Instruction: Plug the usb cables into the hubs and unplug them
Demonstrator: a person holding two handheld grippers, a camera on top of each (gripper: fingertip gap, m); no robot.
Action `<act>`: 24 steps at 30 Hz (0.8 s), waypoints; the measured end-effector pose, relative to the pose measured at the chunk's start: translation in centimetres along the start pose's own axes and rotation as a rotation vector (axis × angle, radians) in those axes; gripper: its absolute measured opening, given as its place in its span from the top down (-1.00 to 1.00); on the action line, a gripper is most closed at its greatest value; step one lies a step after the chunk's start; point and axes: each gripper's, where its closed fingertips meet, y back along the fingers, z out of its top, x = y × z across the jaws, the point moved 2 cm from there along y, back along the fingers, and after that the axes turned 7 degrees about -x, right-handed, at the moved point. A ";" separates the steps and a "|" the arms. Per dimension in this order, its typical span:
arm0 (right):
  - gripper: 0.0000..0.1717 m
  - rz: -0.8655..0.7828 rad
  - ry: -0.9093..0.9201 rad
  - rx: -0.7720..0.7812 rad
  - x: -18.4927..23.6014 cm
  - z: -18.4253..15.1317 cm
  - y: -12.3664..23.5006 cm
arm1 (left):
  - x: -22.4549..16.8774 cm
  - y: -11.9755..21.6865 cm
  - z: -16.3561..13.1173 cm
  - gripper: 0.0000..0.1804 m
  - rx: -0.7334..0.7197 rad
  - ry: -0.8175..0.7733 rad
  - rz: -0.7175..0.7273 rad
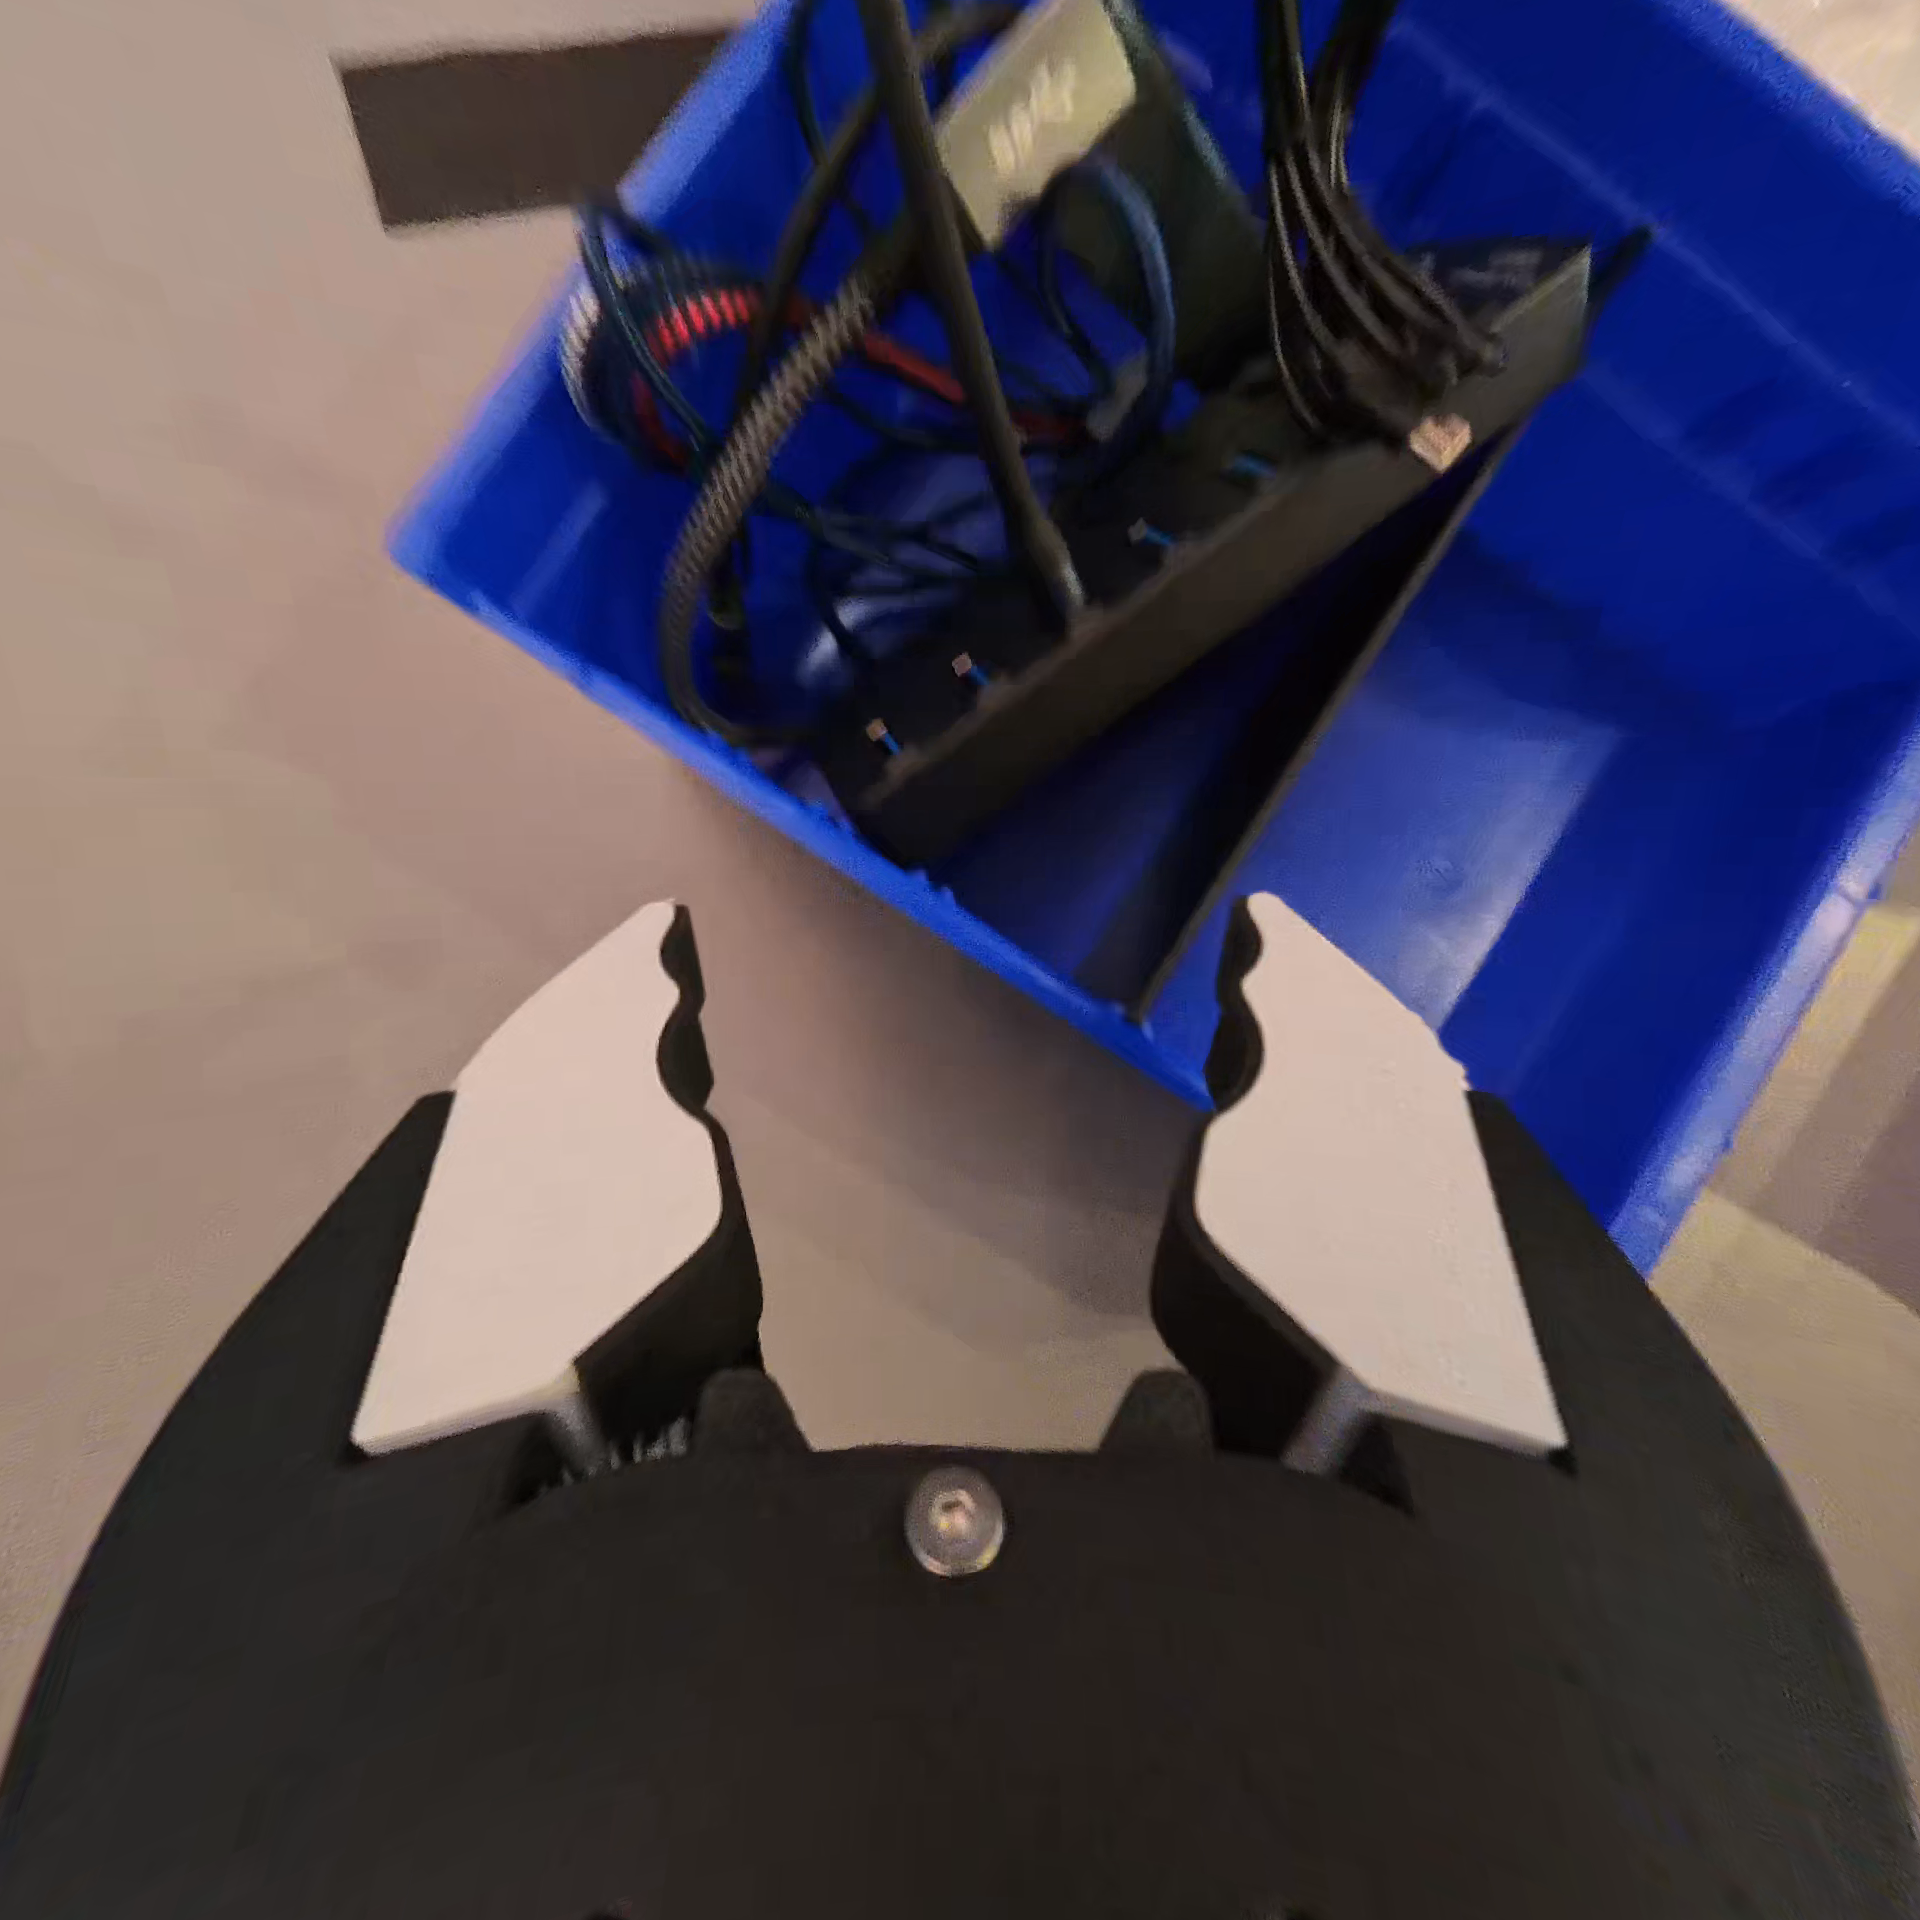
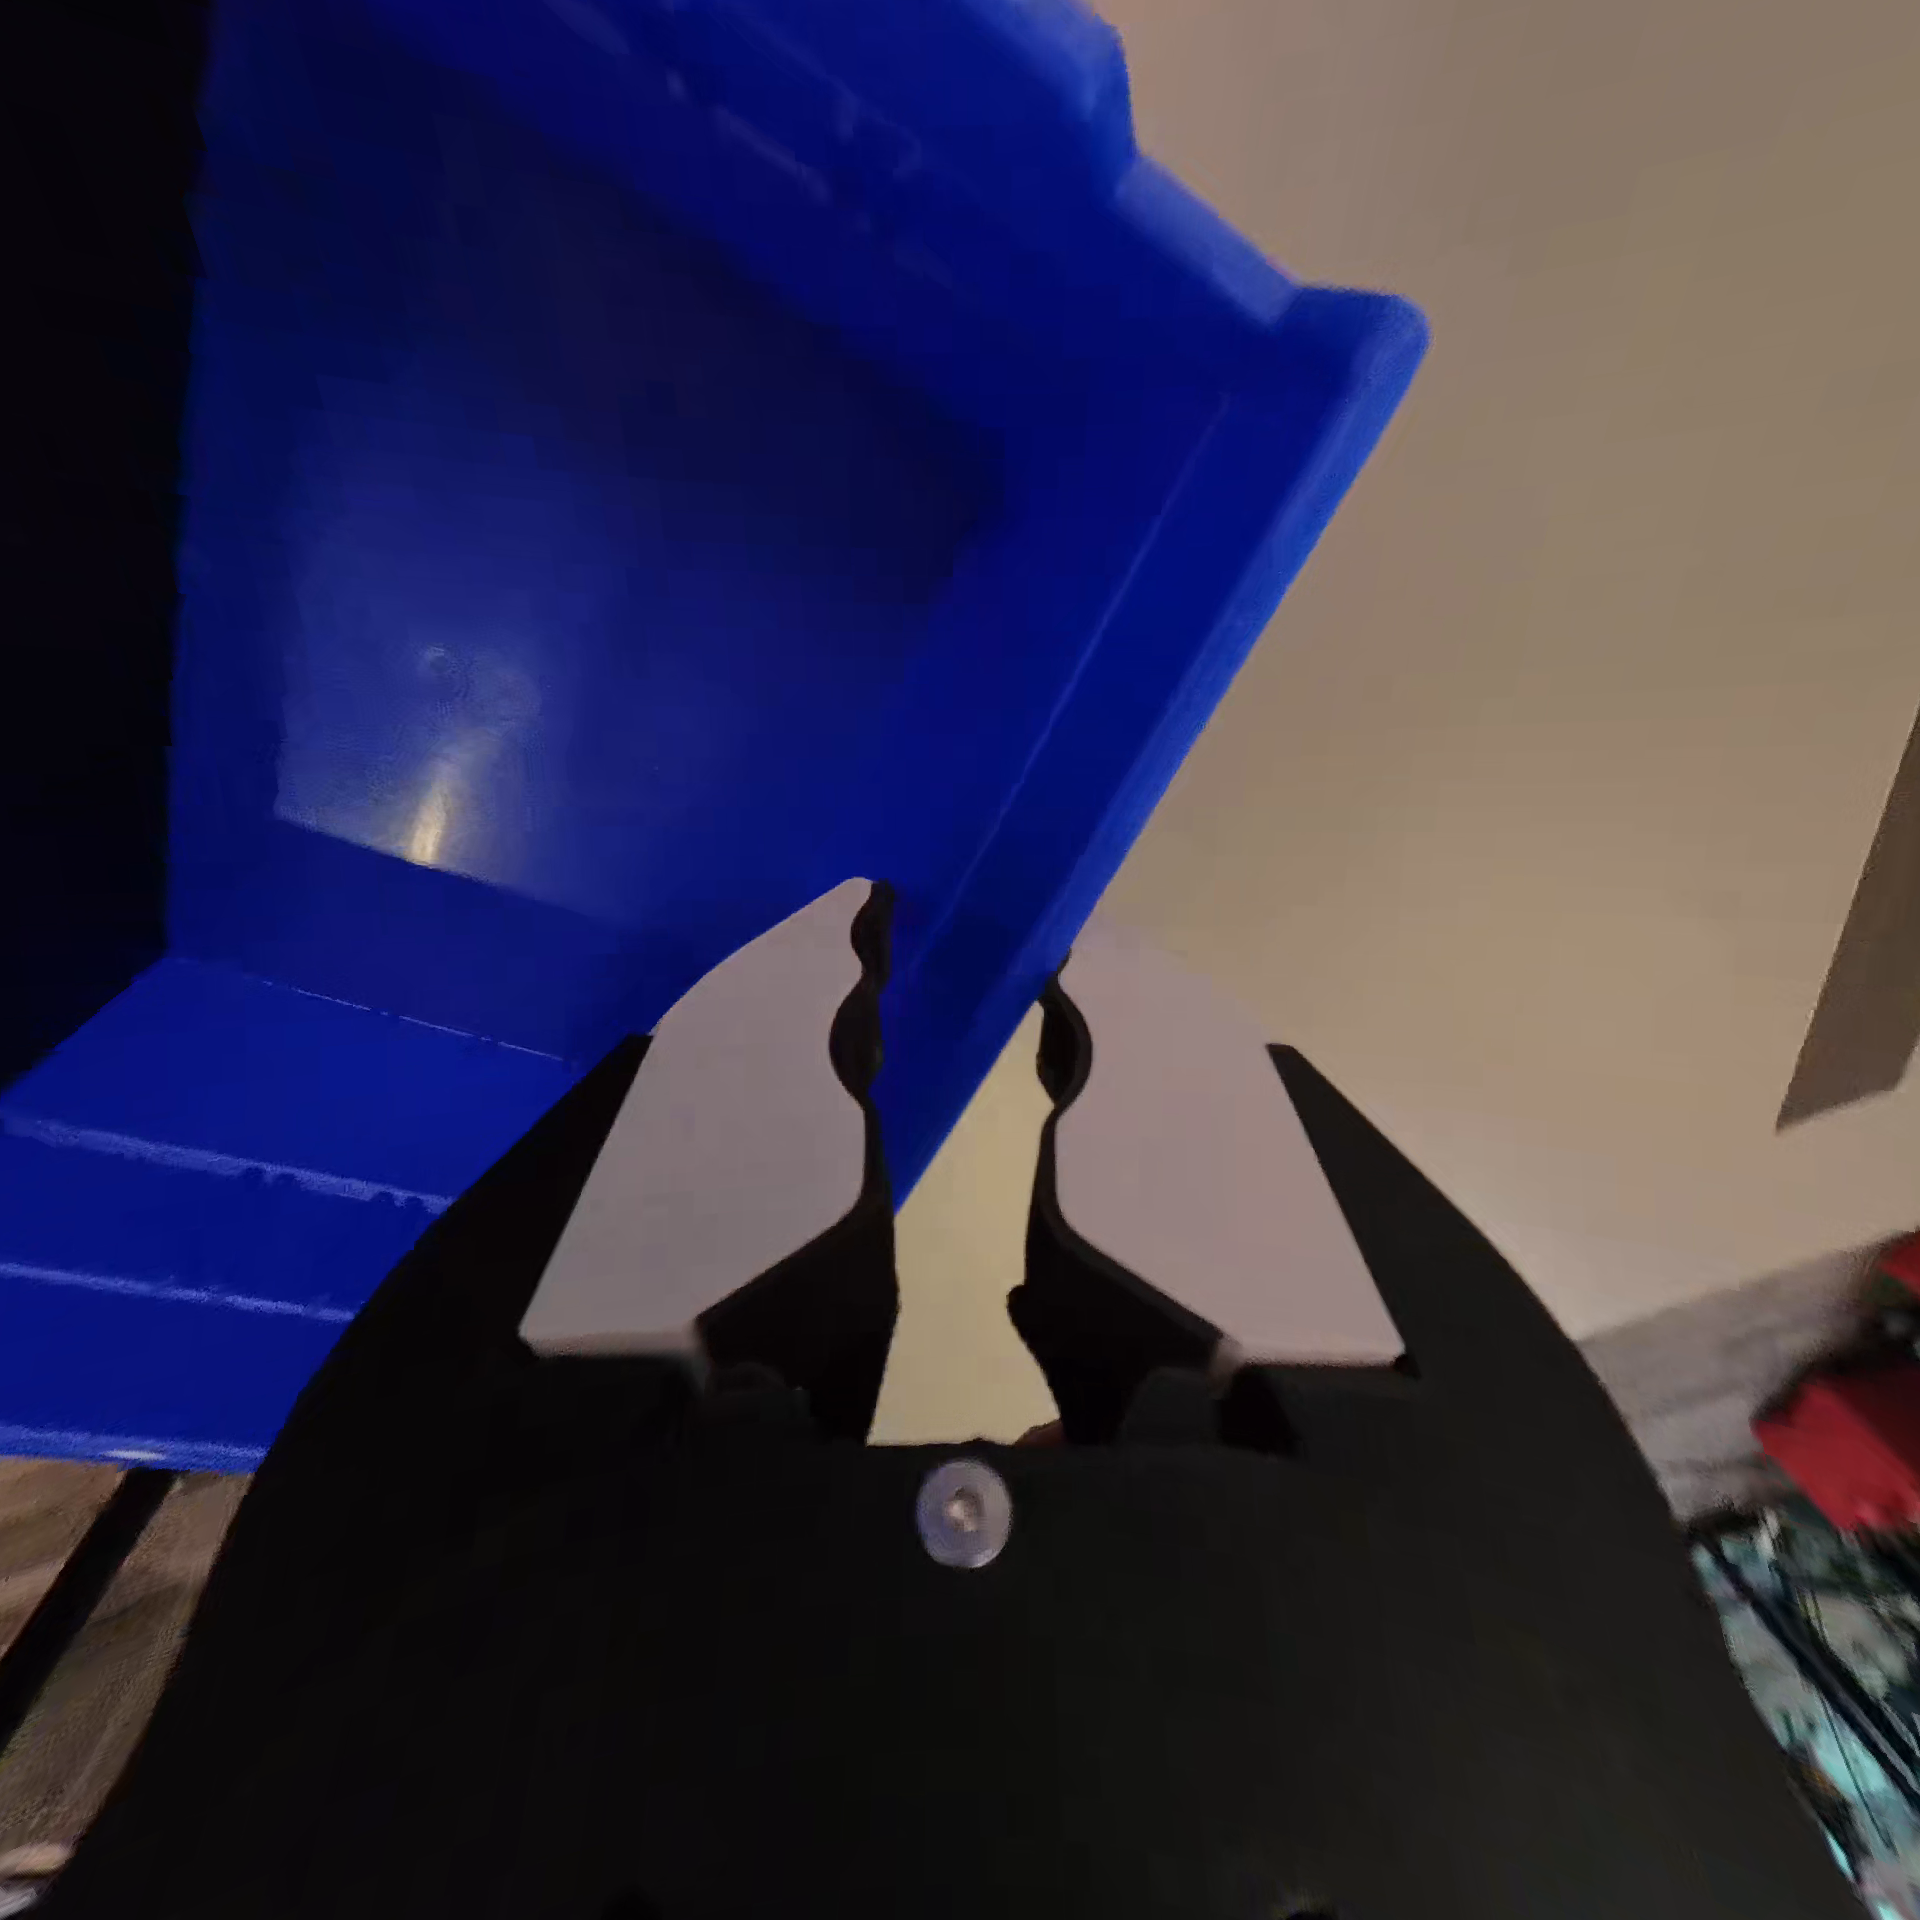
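On the bin (image 2: pixel 1195 623) rim — right gripper (image 2: pixel 961 997) clamped, left gripper (image 1: pixel 961 997) spread wide, bare.

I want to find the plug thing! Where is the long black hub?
In the left wrist view, the black hub leans inside the blue bin, left of its black divider, beside tangled cables.

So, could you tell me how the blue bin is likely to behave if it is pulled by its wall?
The blue bin looks rigid and should slide without flexing. Its cables crowd one side, so it may pivot.
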 end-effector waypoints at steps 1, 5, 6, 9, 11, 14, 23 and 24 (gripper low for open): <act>0.71 0.007 -0.013 0.044 -0.5 -0.6 -0.4 | -0.6 0.0 -0.9 -0.06 0.007 0.017 -0.017; 0.78 0.059 -0.014 0.042 -2.2 -0.8 -1.4 | -4.7 0.1 -2.1 0.31 -0.059 0.134 -0.214; 0.80 0.068 -0.008 0.052 -2.6 -0.9 -1.5 | -4.6 0.2 -2.1 0.40 -0.057 0.118 -0.200; 0.80 0.053 0.010 0.093 -4.7 -1.0 -1.7 | -3.4 0.2 -1.8 0.61 -0.044 0.034 -0.146; 0.80 0.027 0.042 0.109 -6.6 -0.9 -2.0 | -2.8 0.1 -1.6 0.63 -0.010 0.012 -0.145; 0.79 -0.008 0.075 0.141 -9.7 -0.9 -2.3 | -1.8 -0.2 -1.1 0.64 0.068 -0.074 -0.125; 0.74 -0.146 0.141 0.265 -18.8 -0.2 -3.6 | 4.5 -1.5 1.3 0.66 0.306 -0.354 -0.067; 0.73 -0.162 0.146 0.281 -19.7 -0.2 -3.8 | 5.2 -1.7 1.7 0.66 0.333 -0.394 -0.062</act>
